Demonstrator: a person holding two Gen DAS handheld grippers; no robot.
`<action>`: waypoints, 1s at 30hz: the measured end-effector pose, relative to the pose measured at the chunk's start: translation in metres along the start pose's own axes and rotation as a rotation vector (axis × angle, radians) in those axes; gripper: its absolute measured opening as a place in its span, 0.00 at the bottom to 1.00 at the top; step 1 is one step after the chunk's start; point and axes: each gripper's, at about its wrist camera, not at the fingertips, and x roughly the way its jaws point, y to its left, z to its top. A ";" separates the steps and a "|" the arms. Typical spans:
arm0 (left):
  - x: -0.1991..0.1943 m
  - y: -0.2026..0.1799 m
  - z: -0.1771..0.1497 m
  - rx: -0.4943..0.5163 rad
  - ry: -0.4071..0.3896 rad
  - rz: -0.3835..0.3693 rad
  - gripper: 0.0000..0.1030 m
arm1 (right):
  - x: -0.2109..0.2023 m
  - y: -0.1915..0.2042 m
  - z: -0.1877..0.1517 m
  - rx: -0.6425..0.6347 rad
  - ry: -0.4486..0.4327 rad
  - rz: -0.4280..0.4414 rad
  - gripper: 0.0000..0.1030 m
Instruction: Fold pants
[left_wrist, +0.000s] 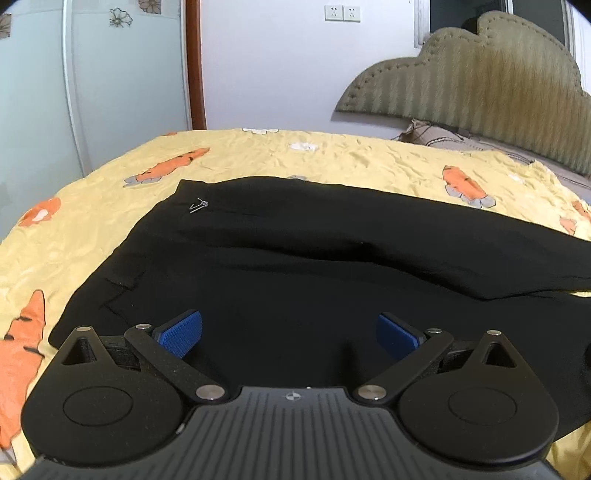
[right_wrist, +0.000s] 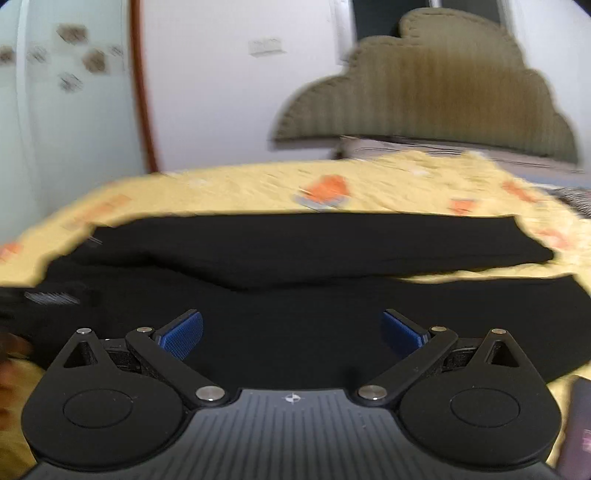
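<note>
Black pants (left_wrist: 295, 251) lie spread flat on a yellow bedsheet with orange carrot prints (left_wrist: 332, 158). The waist end is at the left and the two legs run to the right. My left gripper (left_wrist: 290, 334) is open and empty, hovering over the near part of the pants close to the waist. In the right wrist view the pants (right_wrist: 295, 254) show both legs apart, with a strip of sheet between them at the right. My right gripper (right_wrist: 291, 334) is open and empty over the near leg. This view is motion-blurred.
A padded olive headboard (left_wrist: 472, 74) and a pillow (left_wrist: 424, 133) stand at the bed's far right. A white wall and a pale wardrobe door (left_wrist: 110, 74) lie beyond the bed. A dark phone-like object (right_wrist: 580, 424) lies at the bottom right edge.
</note>
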 end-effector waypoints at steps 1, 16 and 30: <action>0.001 0.003 0.003 -0.010 0.004 -0.008 0.99 | -0.001 0.002 0.007 -0.007 -0.015 0.056 1.00; 0.020 0.096 0.060 -0.140 0.097 0.081 0.99 | 0.169 0.091 0.123 -0.558 0.114 0.393 1.00; 0.066 0.107 0.120 -0.096 0.117 0.112 0.99 | 0.345 0.147 0.162 -0.621 0.375 0.507 0.91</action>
